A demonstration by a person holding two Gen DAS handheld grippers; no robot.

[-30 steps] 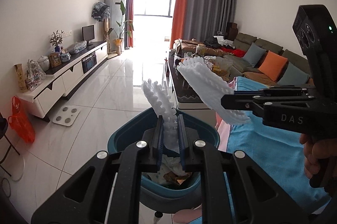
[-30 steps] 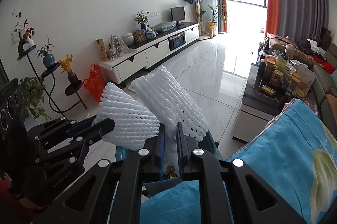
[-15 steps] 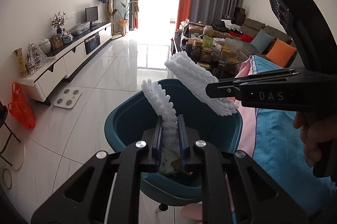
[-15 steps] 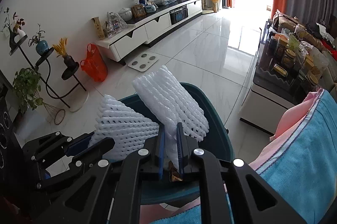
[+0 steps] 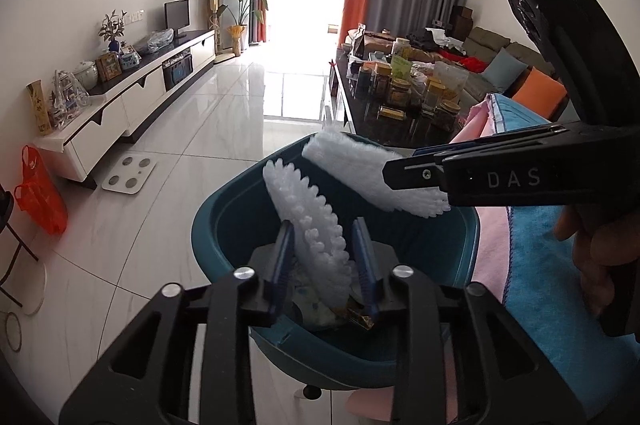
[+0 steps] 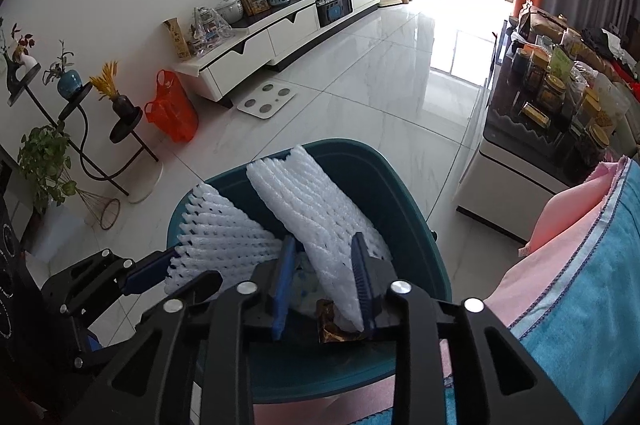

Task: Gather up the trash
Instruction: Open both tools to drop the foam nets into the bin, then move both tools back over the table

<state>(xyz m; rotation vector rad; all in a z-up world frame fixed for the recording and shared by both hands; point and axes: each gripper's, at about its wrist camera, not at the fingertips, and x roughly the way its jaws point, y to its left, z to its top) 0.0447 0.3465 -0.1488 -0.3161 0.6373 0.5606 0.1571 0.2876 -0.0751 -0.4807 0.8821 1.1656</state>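
Over a teal bin (image 5: pixel 216 209) my left gripper (image 5: pixel 322 225) points down, its jaws opening. A white foam fruit net (image 5: pixel 308 209) stands loose between its blue pads, no longer pinched. My right gripper (image 5: pixel 386 173) reaches in from the right with a second white foam net (image 5: pixel 360 169). In the right wrist view the right gripper (image 6: pixel 324 237) is opening too; its foam net (image 6: pixel 312 201) leans on the right pad with a gap at the left pad. The left gripper (image 6: pixel 192 267) and its net (image 6: pixel 220 229) sit lower left. Wrappers (image 6: pixel 332 321) lie in the bin (image 6: pixel 400 193).
A blue and pink blanket (image 5: pixel 560 285) lies right of the bin. Behind it a dark coffee table (image 5: pixel 400 93) holds several jars. An orange bag (image 5: pixel 40 193), a white scale (image 5: pixel 128 177) and a low TV cabinet (image 5: pixel 120 117) stand at left. A person's hand (image 5: pixel 600 253) holds the right gripper.
Both grippers have sunk toward the bin and their jaws have parted. The two foam nets, pinched before, now sit loose between the pads.
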